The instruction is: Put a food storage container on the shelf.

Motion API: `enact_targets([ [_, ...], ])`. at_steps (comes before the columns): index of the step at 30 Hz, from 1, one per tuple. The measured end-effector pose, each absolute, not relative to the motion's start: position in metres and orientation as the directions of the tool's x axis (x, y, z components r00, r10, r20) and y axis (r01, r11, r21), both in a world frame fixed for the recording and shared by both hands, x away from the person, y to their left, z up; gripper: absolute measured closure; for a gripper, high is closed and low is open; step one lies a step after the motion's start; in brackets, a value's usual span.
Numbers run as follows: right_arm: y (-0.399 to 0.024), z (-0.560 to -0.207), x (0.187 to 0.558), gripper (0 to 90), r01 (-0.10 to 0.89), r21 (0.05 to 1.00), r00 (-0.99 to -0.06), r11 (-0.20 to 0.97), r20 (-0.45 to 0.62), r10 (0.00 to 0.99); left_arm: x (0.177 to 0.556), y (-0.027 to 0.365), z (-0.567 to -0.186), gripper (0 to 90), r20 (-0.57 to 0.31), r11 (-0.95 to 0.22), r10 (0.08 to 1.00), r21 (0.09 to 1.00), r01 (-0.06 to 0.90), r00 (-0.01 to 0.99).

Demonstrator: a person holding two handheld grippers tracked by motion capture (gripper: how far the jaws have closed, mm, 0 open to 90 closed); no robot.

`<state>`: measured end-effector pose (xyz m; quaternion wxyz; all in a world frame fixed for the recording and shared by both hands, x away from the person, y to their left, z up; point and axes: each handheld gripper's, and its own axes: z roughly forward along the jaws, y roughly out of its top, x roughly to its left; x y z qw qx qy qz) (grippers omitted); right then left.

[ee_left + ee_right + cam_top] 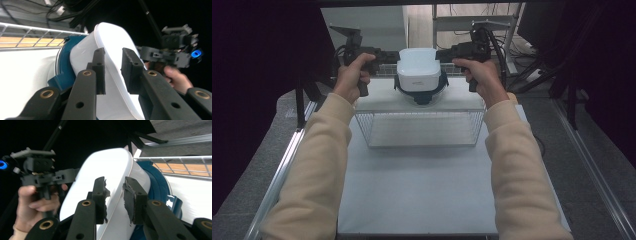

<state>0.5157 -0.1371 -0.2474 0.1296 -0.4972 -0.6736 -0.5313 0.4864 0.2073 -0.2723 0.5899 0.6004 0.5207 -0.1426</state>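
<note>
Both sleeves [317, 165] nearest. Left gripper [384, 56] and right gripper [443, 54] flank white headset [418, 70] on basket [422, 131] top; jaws straddle shell edges, apart, not clamped. Risk: headset tips off shelf if one side snags on retreat.

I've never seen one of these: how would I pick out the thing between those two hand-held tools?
Find the white platform above the wire basket. On it sits a rounded white headset with a dark blue band beneath, between the two grippers; nothing else there is glossy white.
</note>
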Motion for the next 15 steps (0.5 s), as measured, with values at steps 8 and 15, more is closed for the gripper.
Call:
enact_targets([
  [8, -0.139, -0.243, 0.503, 46.6, 0.749, 0.653, -0.516, -0.109, 0.678, 0.523, 0.468, 0.204, -0.259, 49.8, -0.709, 0.263, 0.541, 0.653, 0.71, 0.452],
  [15, -0.164, -0.229, 0.45, 37.1, 0.582, 0.813, -0.68, -0.007, 0.492, 0.543, 0.408, 0.211, -0.252, 39.3, -0.532, 0.132, 0.625, 0.793, 0.595, 0.571],
])
